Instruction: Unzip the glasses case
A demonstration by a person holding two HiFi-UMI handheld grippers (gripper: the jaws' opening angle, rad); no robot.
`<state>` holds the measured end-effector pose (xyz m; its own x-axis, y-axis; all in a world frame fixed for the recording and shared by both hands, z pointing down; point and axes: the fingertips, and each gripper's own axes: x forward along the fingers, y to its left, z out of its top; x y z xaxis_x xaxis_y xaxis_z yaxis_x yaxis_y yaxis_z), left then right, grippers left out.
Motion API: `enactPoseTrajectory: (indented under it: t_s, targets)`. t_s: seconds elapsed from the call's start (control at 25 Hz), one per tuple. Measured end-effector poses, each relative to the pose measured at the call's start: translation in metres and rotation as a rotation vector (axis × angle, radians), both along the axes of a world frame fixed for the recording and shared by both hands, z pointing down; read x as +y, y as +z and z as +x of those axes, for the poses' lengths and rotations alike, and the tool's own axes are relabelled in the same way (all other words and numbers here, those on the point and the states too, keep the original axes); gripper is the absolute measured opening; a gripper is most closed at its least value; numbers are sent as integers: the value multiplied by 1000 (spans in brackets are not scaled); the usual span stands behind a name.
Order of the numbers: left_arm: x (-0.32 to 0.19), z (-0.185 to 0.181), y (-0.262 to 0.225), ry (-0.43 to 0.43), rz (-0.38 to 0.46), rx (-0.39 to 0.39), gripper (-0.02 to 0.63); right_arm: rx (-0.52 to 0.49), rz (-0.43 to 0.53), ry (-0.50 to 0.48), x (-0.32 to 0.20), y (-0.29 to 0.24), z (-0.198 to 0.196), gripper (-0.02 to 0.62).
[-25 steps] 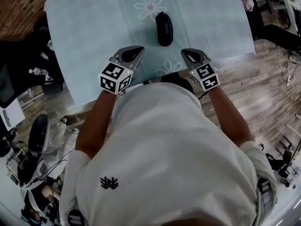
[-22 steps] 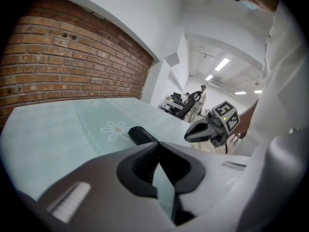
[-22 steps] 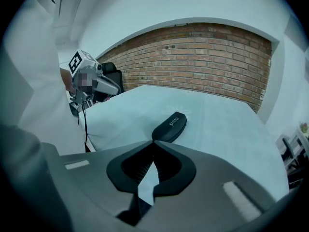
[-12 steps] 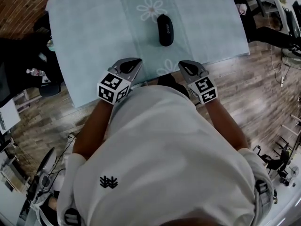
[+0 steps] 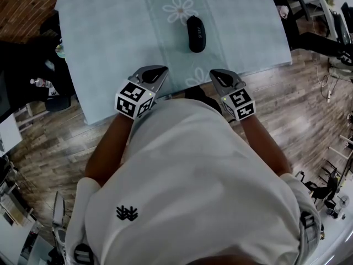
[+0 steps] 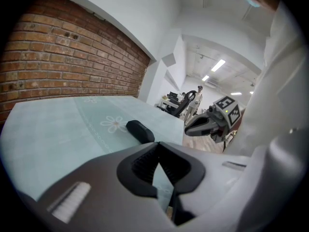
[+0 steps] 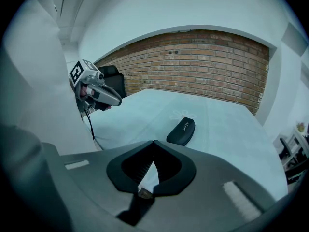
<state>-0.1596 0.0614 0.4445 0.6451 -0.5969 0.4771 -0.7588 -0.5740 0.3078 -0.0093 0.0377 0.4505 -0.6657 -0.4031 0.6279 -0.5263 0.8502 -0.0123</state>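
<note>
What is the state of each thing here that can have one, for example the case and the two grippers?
Black oval glasses case: closed, lying flat on the cloth, touched by nothing.
Left gripper: shut, empty, at the table's near edge.
Right gripper: shut, empty, at the same edge.
Light blue flowered tablecloth: spread flat over the table.

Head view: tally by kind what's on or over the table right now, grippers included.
Black glasses case: 1
Grippers: 2, the left gripper and the right gripper, both with jaws together and nothing held
Total: 3
</note>
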Motion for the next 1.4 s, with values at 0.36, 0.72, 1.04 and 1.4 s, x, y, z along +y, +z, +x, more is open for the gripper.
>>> enactPoseTrajectory:
  t_s: [0.36,0.72,1.04,1.4]
  targets:
    - [4,-7,3,-3,-9,-2,57,-5,-11,6,1,0,-4,0]
    - [3,-13,6,-8,-14,-1,57,-25,-19,40,-9,-3,-5,0]
    - [0,-17,11,-14,-22,2,57,-12,-12,61,-17,-3,2,0]
    - [-7,-12,16,-25,-30,2,57,-9,-18,48,-28,2,4,0]
